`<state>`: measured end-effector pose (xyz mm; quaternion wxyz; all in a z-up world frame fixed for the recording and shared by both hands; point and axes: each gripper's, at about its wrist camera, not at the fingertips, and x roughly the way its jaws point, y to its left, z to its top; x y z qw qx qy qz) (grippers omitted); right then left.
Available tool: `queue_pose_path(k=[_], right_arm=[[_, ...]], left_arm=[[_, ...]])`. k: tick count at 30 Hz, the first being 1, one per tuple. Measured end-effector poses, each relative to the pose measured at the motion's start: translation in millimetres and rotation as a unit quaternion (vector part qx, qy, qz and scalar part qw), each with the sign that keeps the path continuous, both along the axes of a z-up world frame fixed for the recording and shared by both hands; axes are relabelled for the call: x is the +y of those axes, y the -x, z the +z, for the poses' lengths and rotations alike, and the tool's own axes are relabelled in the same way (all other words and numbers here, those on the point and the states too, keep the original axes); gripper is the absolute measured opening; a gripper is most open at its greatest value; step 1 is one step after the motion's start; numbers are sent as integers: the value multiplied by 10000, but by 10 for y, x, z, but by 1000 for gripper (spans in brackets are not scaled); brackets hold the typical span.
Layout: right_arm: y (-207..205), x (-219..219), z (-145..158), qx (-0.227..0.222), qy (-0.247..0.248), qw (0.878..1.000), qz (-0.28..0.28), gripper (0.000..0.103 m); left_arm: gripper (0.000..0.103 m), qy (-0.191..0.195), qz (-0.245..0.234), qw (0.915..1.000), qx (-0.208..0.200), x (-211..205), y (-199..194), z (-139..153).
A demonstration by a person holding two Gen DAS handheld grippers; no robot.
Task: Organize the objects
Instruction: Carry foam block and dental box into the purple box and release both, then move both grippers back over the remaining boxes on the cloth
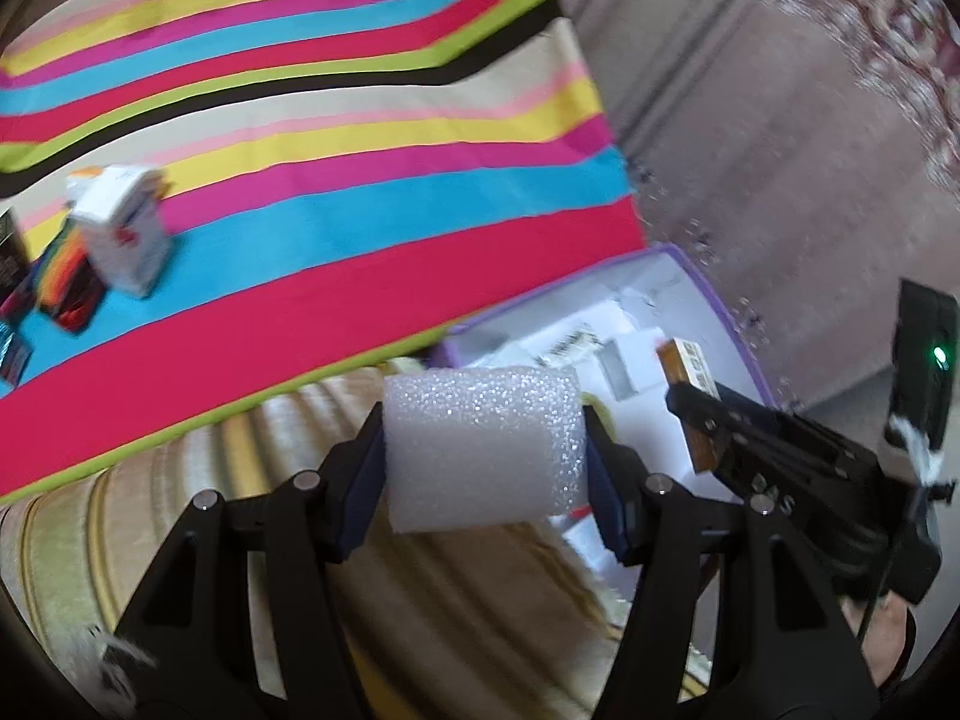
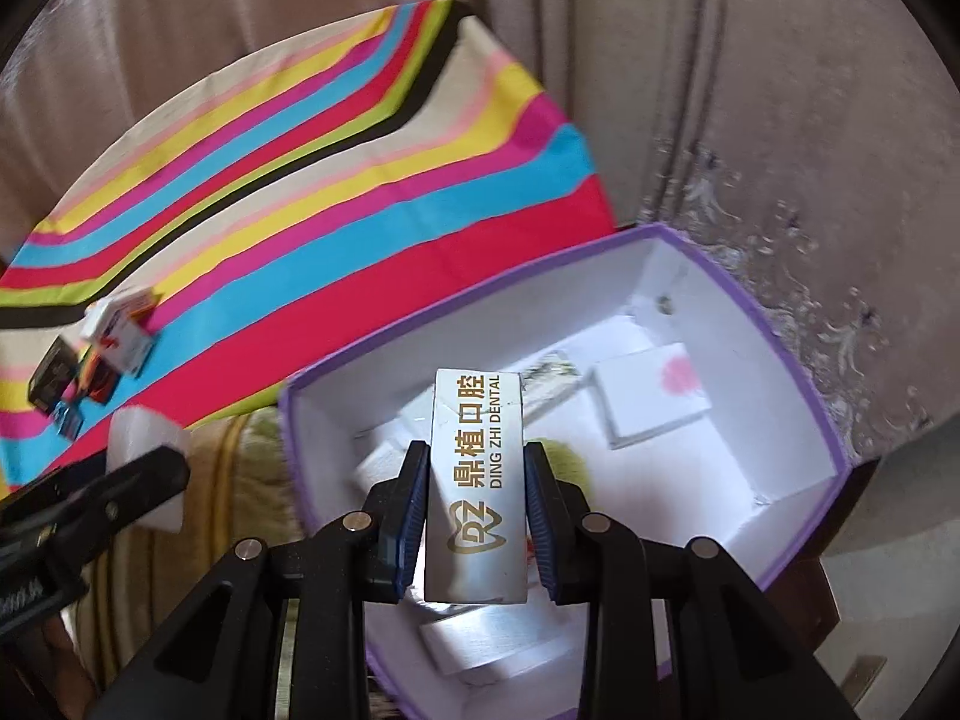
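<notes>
2 grips: left gripper (image 1: 485,450) clamps spongy foam block (image 1: 483,444); right gripper (image 2: 476,525) pinches glossy dental box (image 2: 477,480).

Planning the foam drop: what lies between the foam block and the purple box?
Only gold-striped upholstery between white foam block and purple-rimmed box, right wrist view.

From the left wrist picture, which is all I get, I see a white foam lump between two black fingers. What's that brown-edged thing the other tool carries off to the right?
Observer: A slim silver box printed "DING ZHI DENTAL", clamped between the right gripper's fingers.
Operator: Is it over the purple box?
Observer: Yes, it hangs above the purple box's open white inside.
Operator: What's already in there?
Observer: A flat white box with a pink spot, plus other white packets.
Operator: And my foam?
Observer: The foam block sits left of the purple box, outside its wall.
</notes>
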<state>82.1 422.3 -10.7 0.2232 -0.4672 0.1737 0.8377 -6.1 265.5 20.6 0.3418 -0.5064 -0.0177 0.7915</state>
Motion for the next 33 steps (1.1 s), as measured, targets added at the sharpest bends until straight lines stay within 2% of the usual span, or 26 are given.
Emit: queue_pose_path(k=[8,11,12,13,14,15,17,21,24,26,33], right_arm=[[-140,171,64,-19,-254,9991,-353,33],[-165,194,69,-47,-272,9987,-428,33],[-173,205,67,-59,-263,9985,-475,33],[-173,221,66,-64,-252,9984,-498,38],[-178,235,59,-59,-220,9983,-533,46],[-184,245,56,-29,-172,9984,-543,56],[-185,242,69,36,-124,9986,-510,63],[-173,197,115,136,-36,9988,-473,70],[-135,129,149,152,-75,9990,-403,72],[-99,62,175,166,-98,9993,-333,72],[99,-233,247,305,-76,9995,18,73]], left_arm=[[65,-201,-687,9974,-48,346,-141,29],[75,-236,-841,9961,-119,409,-163,16],[83,-235,-875,9958,-117,421,-170,18],[87,-246,-877,9958,-123,428,-173,18],[88,-274,-880,9956,-148,431,-173,17],[88,-307,-864,9956,-184,433,-167,12],[88,-378,-758,9960,-275,418,-137,1],[88,-224,-257,9988,-350,262,-42,-1],[88,89,192,9993,-317,124,44,-9],[88,18,335,9991,-240,-3,93,13],[88,-3,402,9990,210,-298,158,109]])
